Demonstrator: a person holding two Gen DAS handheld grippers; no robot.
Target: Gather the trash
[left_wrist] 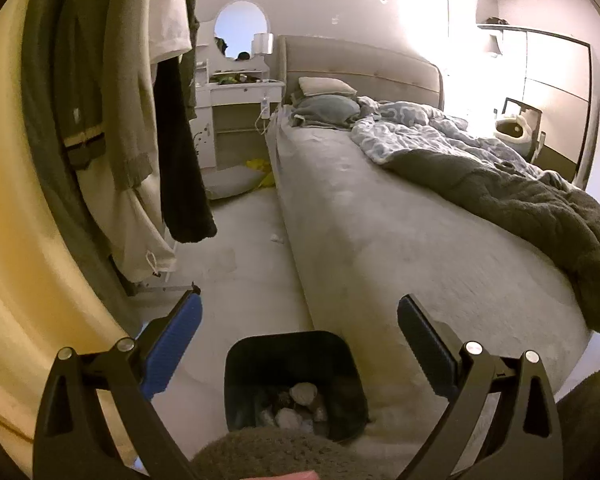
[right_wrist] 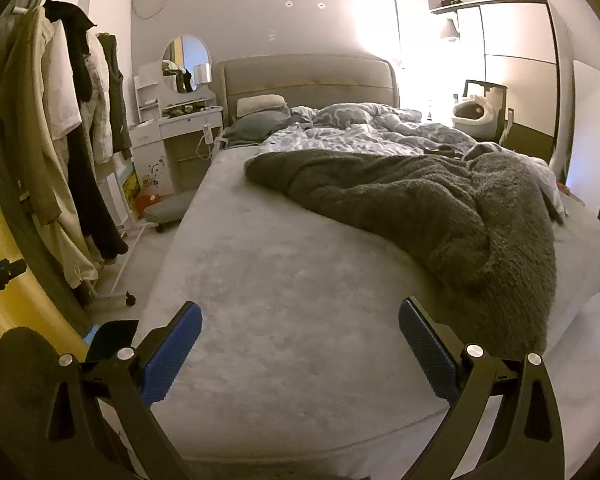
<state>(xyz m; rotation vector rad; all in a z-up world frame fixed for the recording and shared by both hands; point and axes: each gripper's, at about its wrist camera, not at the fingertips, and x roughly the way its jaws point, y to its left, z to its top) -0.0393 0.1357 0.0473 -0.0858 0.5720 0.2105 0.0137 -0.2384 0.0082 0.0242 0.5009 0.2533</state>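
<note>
A dark trash bin (left_wrist: 236, 368) stands on the floor at the foot corner of the bed, with several crumpled paper wads (left_wrist: 303, 394) inside. My left gripper (left_wrist: 299, 312) is open and empty, held above the bin. A small white scrap (left_wrist: 277, 237) lies on the floor beside the bed, farther ahead. My right gripper (right_wrist: 300, 316) is open and empty above the grey mattress (right_wrist: 284, 280). The bin's rim (right_wrist: 114, 334) shows at the lower left of the right wrist view.
A bed with a dark fleece blanket (right_wrist: 440, 208) and a blue duvet (left_wrist: 412, 132) fills the right. A clothes rack with hanging garments (left_wrist: 112, 120) stands left on wheels (right_wrist: 130, 300). A white vanity with mirror (left_wrist: 240, 88), a floor cushion (left_wrist: 230, 182) and yellow items lie beyond.
</note>
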